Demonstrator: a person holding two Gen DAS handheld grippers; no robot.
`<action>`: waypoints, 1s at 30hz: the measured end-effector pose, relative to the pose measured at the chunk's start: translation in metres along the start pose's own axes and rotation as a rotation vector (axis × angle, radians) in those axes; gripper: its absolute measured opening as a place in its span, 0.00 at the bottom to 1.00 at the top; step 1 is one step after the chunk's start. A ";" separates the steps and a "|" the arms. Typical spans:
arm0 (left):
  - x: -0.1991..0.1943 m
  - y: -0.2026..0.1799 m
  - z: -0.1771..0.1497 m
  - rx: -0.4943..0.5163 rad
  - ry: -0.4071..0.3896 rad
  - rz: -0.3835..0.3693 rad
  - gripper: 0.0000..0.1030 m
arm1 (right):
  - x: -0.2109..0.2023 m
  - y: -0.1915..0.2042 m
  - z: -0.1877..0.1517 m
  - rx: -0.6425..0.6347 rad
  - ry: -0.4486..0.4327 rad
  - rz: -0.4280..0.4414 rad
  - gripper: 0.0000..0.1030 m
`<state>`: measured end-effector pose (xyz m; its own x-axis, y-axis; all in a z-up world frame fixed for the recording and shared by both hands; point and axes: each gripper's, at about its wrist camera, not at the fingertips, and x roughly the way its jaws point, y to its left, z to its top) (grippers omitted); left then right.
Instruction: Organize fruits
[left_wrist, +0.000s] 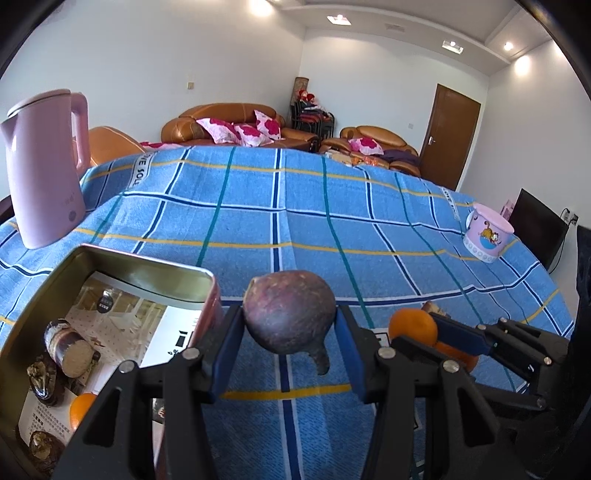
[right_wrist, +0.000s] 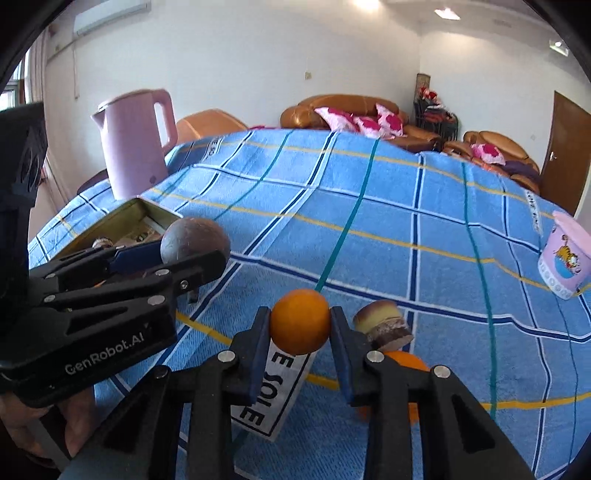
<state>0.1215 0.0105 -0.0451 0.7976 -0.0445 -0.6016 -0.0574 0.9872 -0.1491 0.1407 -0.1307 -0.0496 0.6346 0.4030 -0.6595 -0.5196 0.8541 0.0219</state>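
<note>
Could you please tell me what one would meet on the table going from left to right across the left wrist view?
Pink kettle → metal tin → purple fruit held in the left gripper → orange in the right gripper → cartoon mug.

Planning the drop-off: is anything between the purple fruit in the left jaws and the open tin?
Nothing visible. The purple fruit is held in the left gripper just right of the tin; only the tin's near wall separates them, so it must clear that rim.
</note>
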 end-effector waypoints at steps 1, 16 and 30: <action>-0.001 -0.001 0.000 0.003 -0.007 0.002 0.50 | -0.001 -0.001 0.000 0.003 -0.008 0.000 0.33; -0.014 -0.005 -0.001 0.029 -0.077 0.007 0.50 | -0.021 0.000 0.000 0.009 -0.115 -0.005 0.33; -0.026 -0.010 -0.004 0.058 -0.147 0.029 0.50 | -0.035 0.000 -0.005 0.011 -0.192 -0.013 0.33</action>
<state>0.0989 0.0012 -0.0306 0.8758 0.0035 -0.4826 -0.0509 0.9951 -0.0853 0.1161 -0.1467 -0.0299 0.7395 0.4459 -0.5042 -0.5047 0.8630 0.0231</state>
